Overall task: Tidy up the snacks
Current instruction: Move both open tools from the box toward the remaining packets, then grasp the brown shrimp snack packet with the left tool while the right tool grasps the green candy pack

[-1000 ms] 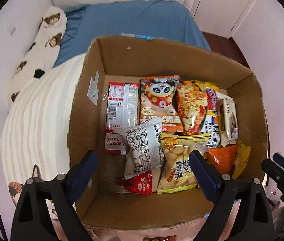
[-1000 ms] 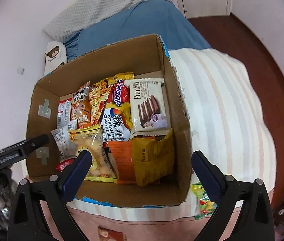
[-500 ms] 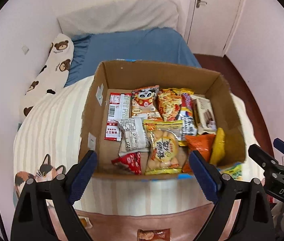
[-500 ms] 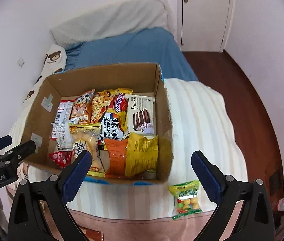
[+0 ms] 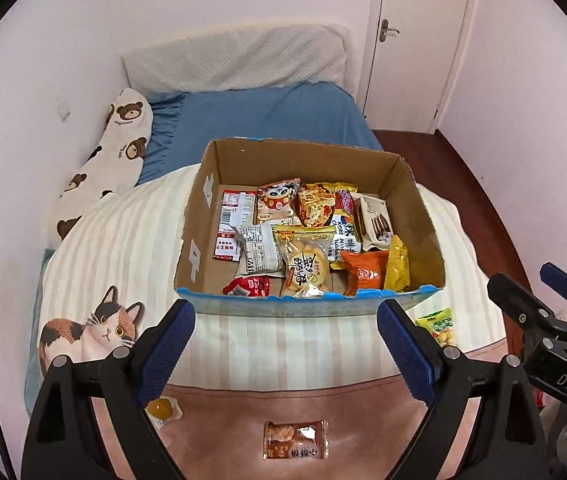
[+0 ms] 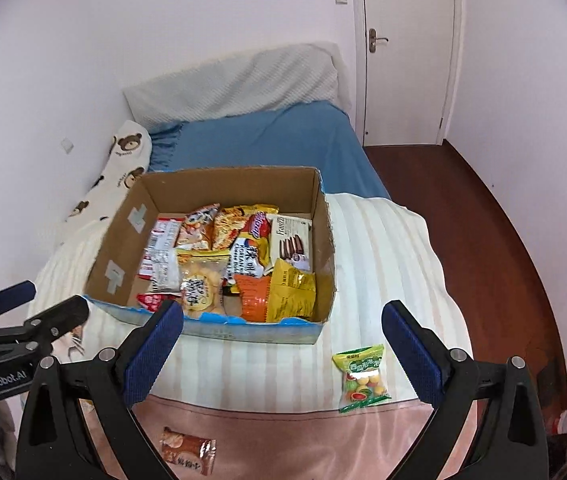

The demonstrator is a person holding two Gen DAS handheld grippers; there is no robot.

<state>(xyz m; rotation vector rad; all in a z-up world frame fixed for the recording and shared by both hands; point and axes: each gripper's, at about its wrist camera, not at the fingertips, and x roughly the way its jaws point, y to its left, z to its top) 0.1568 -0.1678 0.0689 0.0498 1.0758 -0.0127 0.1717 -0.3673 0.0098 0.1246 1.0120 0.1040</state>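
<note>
A cardboard box full of snack packets sits on the striped blanket on the bed. A green candy bag lies on the blanket to the box's right front. A brown snack packet and a small orange sweet lie on the pink cover near me. My left gripper is open and empty, short of the box. My right gripper is open and empty, with the green bag near its right finger.
A bear-print pillow lies along the left wall. Blue sheet and a white pillow are behind the box. A door and wooden floor are to the right.
Both grippers have pulled back and up from over the box. The box now looks smaller, and the loose packets on the bed's near edge have come into view.
</note>
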